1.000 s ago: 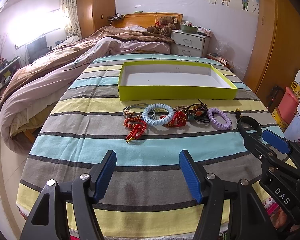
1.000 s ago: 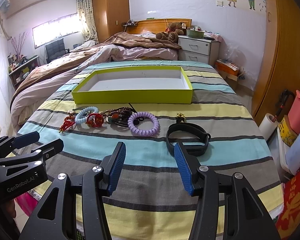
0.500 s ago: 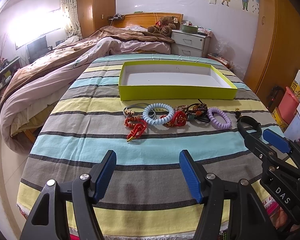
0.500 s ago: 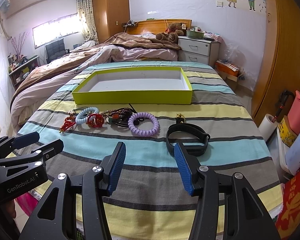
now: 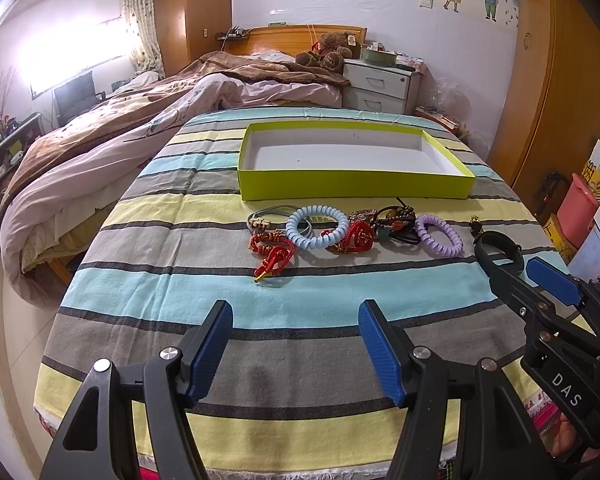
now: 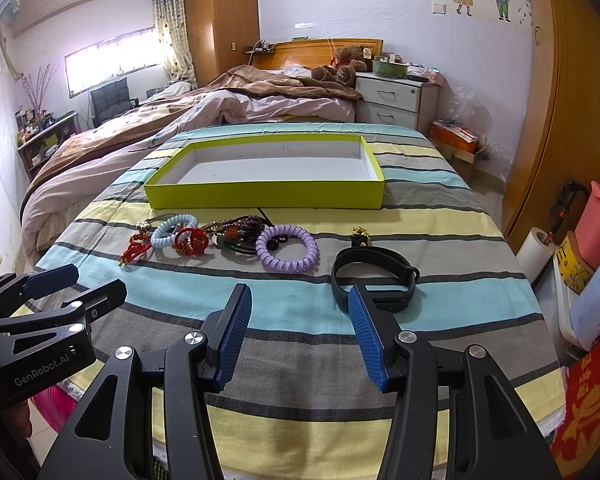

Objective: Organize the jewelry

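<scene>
A row of jewelry lies on the striped tablecloth in front of an empty yellow-green box point(image 5: 356, 186) point(image 6: 266, 196): a red knotted bracelet point(image 5: 274, 254), a light blue coil ring point(image 5: 317, 226) point(image 6: 174, 230), a red ornament point(image 5: 356, 238), dark beads point(image 5: 394, 220) point(image 6: 236, 228), a purple coil ring point(image 5: 439, 235) point(image 6: 287, 248), a small gold piece point(image 6: 359, 234) and a black wristband point(image 6: 374, 276). My left gripper point(image 5: 296, 346) is open and empty, near the table's front edge. My right gripper point(image 6: 298, 328) is open and empty, just short of the wristband.
The table edge runs just below both grippers. A bed point(image 5: 140, 120) lies at the left and behind, a white nightstand point(image 6: 394, 98) at the back. Boxes and a pink container point(image 6: 598, 220) stand on the floor at the right, by a wooden wardrobe.
</scene>
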Motion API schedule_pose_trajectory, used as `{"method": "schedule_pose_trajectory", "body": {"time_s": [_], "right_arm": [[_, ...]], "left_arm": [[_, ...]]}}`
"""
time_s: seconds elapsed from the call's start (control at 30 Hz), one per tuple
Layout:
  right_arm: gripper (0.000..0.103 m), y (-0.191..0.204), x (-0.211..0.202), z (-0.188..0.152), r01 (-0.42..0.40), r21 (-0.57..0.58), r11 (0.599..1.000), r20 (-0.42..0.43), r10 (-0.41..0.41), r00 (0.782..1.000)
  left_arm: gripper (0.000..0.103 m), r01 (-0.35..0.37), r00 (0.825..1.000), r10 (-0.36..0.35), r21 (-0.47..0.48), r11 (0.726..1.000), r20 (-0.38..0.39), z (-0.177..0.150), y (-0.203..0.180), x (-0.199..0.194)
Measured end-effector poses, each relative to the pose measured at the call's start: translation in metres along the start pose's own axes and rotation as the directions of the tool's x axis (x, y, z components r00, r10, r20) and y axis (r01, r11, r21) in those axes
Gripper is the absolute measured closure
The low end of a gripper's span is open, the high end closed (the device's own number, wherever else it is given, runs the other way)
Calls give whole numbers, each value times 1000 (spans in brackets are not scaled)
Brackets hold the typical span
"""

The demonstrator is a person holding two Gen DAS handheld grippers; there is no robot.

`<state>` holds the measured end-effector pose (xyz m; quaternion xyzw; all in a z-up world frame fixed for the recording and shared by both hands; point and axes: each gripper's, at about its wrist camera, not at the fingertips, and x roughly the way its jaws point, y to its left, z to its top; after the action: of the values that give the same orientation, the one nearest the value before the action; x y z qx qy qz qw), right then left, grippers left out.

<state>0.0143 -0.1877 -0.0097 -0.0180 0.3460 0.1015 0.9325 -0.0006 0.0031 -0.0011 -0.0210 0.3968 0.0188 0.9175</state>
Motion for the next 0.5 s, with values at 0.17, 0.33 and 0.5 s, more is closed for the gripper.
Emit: {"method": "schedule_pose_trajectory", "body": {"time_s": [0.17, 0.33, 0.5], "right_arm": [[51, 0, 0, 0, 0, 0, 1000, 1, 0, 1000], [51, 0, -1, 0, 0, -1, 1000, 1, 0, 1000], [51, 0, -1, 0, 0, -2, 1000, 3, 0, 1000]], "left_arm": [[38, 2, 1000, -2, 2, 1000, 1, 0, 0, 0], [38, -1, 1000, 1, 0, 1000, 3, 0, 0, 0], [38, 0, 1000, 0, -1, 1000, 2, 1, 0, 0]]}}
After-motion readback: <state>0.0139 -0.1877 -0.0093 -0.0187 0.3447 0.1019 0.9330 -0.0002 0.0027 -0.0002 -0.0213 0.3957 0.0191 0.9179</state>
